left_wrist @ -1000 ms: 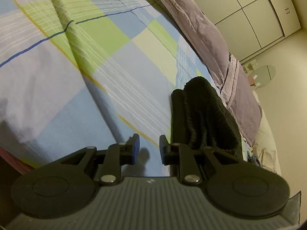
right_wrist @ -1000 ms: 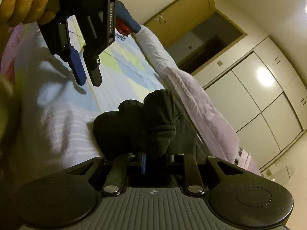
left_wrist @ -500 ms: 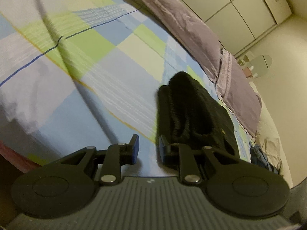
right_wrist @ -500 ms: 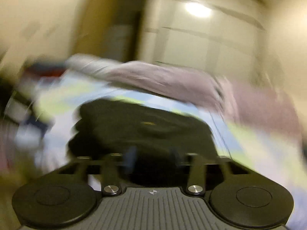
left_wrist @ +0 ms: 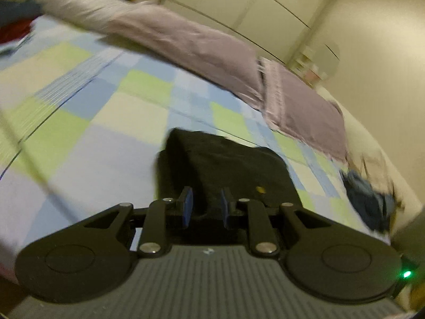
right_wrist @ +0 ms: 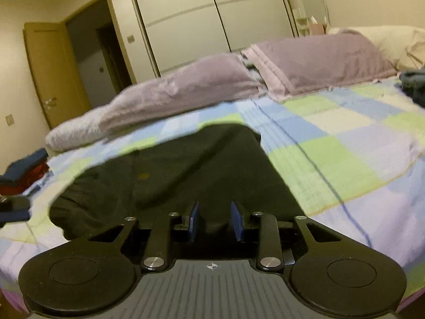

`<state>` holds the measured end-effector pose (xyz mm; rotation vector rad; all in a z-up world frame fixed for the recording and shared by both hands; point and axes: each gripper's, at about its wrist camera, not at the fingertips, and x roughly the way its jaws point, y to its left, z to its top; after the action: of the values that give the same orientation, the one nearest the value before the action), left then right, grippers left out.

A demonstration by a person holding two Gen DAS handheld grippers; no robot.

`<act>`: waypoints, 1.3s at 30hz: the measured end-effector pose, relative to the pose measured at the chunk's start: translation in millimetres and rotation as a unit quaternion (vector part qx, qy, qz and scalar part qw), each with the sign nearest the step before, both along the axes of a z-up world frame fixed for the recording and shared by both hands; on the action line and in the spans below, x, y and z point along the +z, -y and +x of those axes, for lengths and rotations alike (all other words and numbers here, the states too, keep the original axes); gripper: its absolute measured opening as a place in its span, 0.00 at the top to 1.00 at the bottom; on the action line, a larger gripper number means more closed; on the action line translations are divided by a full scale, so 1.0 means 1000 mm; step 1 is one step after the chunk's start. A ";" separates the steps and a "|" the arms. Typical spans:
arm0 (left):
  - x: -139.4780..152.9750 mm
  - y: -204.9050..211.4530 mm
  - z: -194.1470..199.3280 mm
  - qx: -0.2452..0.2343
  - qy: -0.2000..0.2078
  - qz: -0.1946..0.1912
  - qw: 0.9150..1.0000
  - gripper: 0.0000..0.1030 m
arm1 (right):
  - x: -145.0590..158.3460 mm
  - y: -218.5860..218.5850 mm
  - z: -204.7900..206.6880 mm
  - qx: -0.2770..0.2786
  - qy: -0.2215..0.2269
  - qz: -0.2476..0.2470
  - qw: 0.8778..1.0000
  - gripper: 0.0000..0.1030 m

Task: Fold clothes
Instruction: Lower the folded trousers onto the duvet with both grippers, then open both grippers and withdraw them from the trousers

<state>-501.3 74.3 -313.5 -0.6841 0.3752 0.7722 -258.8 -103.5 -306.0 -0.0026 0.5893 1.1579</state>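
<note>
Left wrist view, left hand-held gripper (left_wrist: 204, 207): blue pads stand apart, the near edge of the black garment (left_wrist: 225, 167) lies between them; whether they pinch it I cannot tell.
Left wrist view, garment: on the checked bed sheet (left_wrist: 106, 122), below the purple pillows (left_wrist: 191, 45).
Right wrist view, right hand-held gripper (right_wrist: 215, 222): pads apart, dark cloth between them, contact unclear.
Right wrist view, garment (right_wrist: 186, 170): spread flat on the sheet (right_wrist: 345, 146), a small yellow mark on it.
Right wrist view, far left: folded clothes (right_wrist: 24, 170) at the bed edge.
</note>
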 end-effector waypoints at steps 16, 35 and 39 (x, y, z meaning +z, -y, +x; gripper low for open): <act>-0.060 0.003 0.045 -0.003 -0.170 0.087 0.982 0.79 | -0.048 -0.042 -0.018 0.049 0.068 -0.074 0.994 0.70; -0.024 0.058 0.023 0.028 -0.192 0.037 0.980 0.76 | -0.018 0.009 -0.011 -0.005 -0.023 -0.107 0.994 0.49; -0.022 0.073 0.025 0.020 -0.208 0.046 0.977 0.71 | -0.013 0.016 -0.013 -0.006 -0.030 -0.125 0.992 0.49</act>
<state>-476.7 1.5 -335.2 -0.4403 0.7045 0.9661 -271.5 -119.4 -319.3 -0.1795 0.7833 1.0693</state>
